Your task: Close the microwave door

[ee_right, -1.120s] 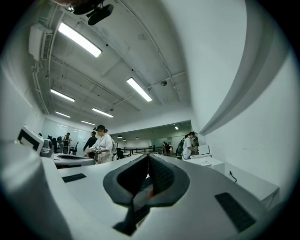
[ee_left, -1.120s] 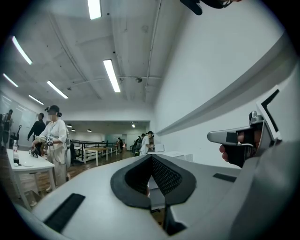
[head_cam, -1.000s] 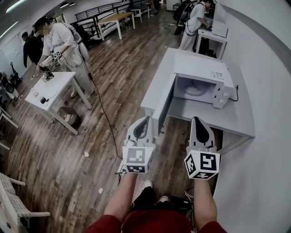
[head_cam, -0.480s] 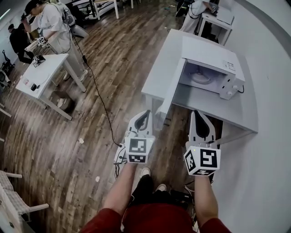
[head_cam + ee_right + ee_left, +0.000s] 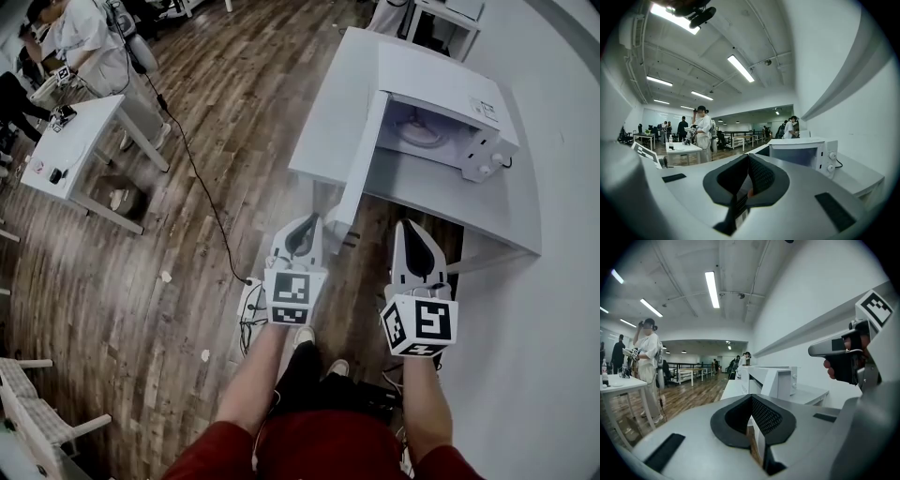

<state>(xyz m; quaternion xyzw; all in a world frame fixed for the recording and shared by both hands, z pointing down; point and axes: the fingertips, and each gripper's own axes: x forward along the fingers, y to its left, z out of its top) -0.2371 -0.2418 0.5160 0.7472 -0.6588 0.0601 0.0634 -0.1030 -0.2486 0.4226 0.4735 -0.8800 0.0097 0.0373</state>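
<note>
The white microwave (image 5: 448,111) stands on a grey table (image 5: 497,211) against the right wall. Its door (image 5: 358,169) hangs wide open, swung out to the left past the table's edge. A turntable plate shows inside. My left gripper (image 5: 301,231) is shut and empty, just short of the door's free end. To the right of the door my right gripper (image 5: 410,232) is also shut and empty, near the table's front edge. In the left gripper view the microwave (image 5: 776,380) lies ahead beyond the closed left gripper (image 5: 751,397). The right gripper (image 5: 749,157) points at the microwave (image 5: 802,154).
A black cable (image 5: 208,217) runs over the wooden floor to a power strip (image 5: 251,314) by my feet. Another white table (image 5: 70,155) with a person beside it stands at far left. A white chair (image 5: 37,417) is at bottom left. The wall (image 5: 562,309) bounds the right side.
Both grippers and the head camera have come closer to the microwave table. The door stays open and both grippers stay shut.
</note>
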